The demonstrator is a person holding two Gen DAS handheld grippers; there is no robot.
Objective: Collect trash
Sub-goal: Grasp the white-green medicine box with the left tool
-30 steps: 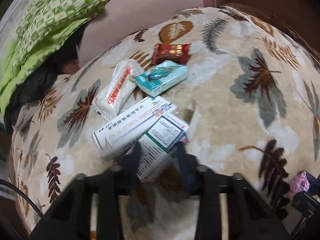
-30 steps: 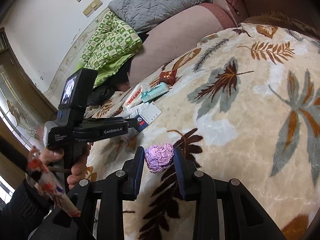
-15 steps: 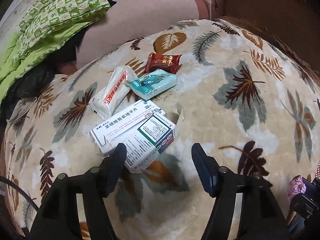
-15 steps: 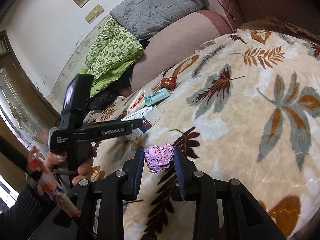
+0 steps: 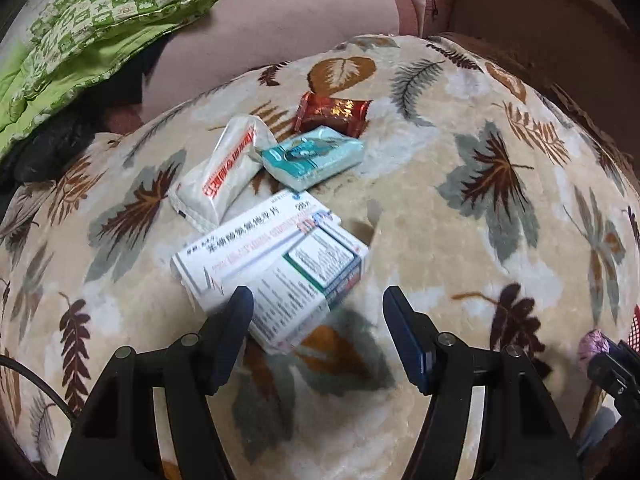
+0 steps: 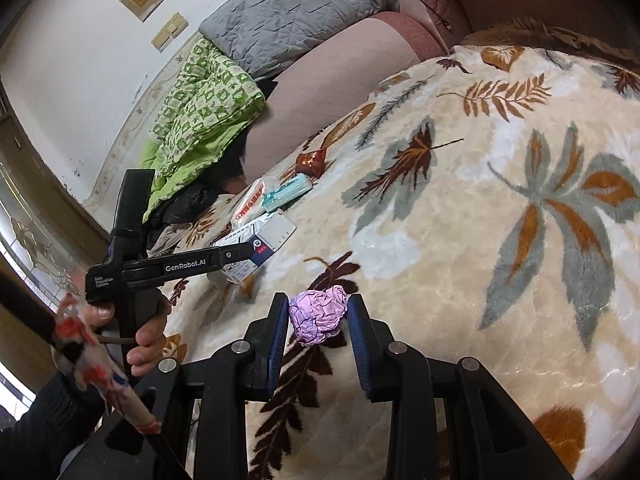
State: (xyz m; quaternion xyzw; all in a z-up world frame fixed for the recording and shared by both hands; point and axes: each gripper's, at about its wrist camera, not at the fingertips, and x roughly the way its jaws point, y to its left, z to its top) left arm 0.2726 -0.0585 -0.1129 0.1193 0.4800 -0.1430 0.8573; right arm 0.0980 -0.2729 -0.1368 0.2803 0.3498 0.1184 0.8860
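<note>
On the leaf-patterned blanket point(image 5: 460, 240) lies a cluster of trash: a red candy wrapper point(image 5: 332, 112), a teal tissue pack point(image 5: 312, 156), a white tissue pack with red print point(image 5: 224, 172), a long white medicine box point(image 5: 240, 252), and a green-and-white medicine box point(image 5: 308, 284) leaning on it. My left gripper point(image 5: 318, 308) is open just above the near end of the green-and-white box, touching nothing. My right gripper point(image 6: 318, 316) is shut on a crumpled purple paper ball point(image 6: 318, 314), held above the blanket. That ball point(image 5: 594, 346) also shows at the left wrist view's right edge.
A green checked quilt point(image 6: 200, 120) and a grey pillow point(image 6: 288, 12) lie on a pink cushion point(image 6: 340, 72) behind the blanket. Dark fabric point(image 5: 52, 152) sits at the left. A hand point(image 6: 148, 336) holds the left gripper point(image 6: 246, 254). A red-and-white roll point(image 6: 92, 360) crosses the lower left.
My left gripper opened and let go of the green-and-white medicine box, then drew back; the box now lies on the blanket. The right gripper kept hold of the purple ball.
</note>
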